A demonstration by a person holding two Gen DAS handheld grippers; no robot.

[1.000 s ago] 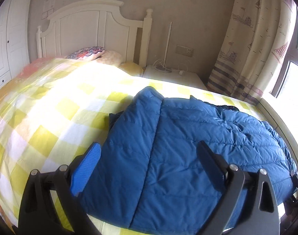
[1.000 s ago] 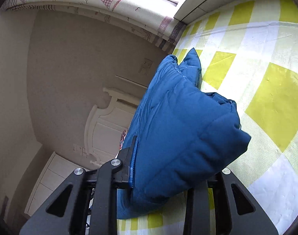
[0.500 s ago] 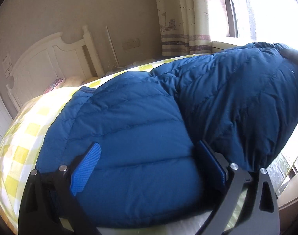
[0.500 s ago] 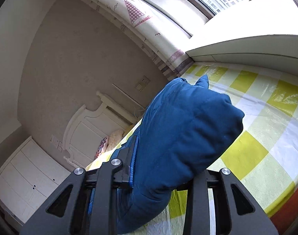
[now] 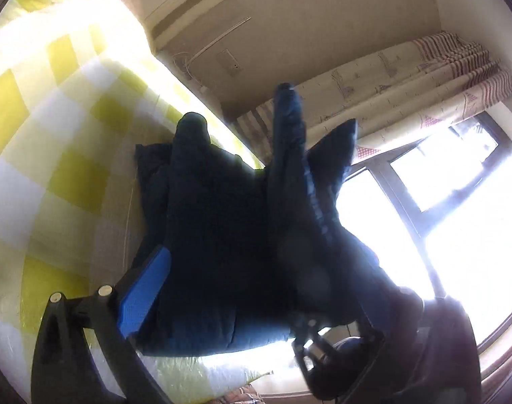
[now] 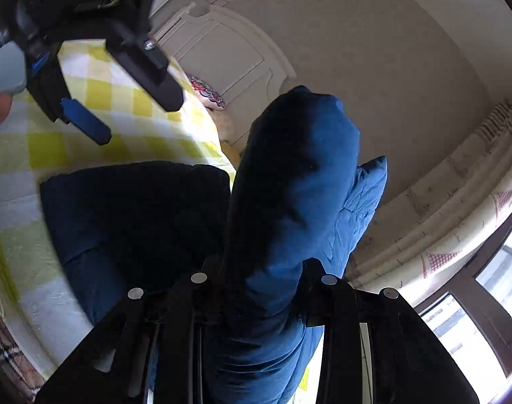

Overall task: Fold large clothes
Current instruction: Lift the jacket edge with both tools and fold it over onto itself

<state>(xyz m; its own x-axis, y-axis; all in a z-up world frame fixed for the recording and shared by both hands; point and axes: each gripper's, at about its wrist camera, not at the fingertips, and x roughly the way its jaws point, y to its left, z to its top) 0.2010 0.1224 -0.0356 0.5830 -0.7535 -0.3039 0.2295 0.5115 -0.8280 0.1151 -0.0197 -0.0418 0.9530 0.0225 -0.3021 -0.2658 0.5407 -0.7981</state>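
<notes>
Off to the left of the left gripper (image 5: 222, 299) lies the bed (image 5: 54, 134), covered in a yellow-and-white checked sheet, with the white headboard (image 6: 235, 57) and a patterned pillow (image 6: 207, 96) at its far end. The left gripper stands spread, its blue-padded finger (image 5: 143, 289) beside the dark edge of the blue puffer jacket (image 6: 289, 208); in the right wrist view the same gripper (image 6: 121, 101) hangs apart above the sheet, with nothing between its fingers. Straight ahead of the left gripper, the jacket rises in a backlit bundle, part of it resting on the bed's edge and part lifted up. To the right, the right gripper (image 6: 262, 286) is pinching a thick roll of the jacket, which stands up between its black fingers, while the rest of the garment spreads over the bed on that gripper's left side. Farther right hang the patterned curtain (image 5: 407, 77) and the bright window (image 5: 457, 202).
</notes>
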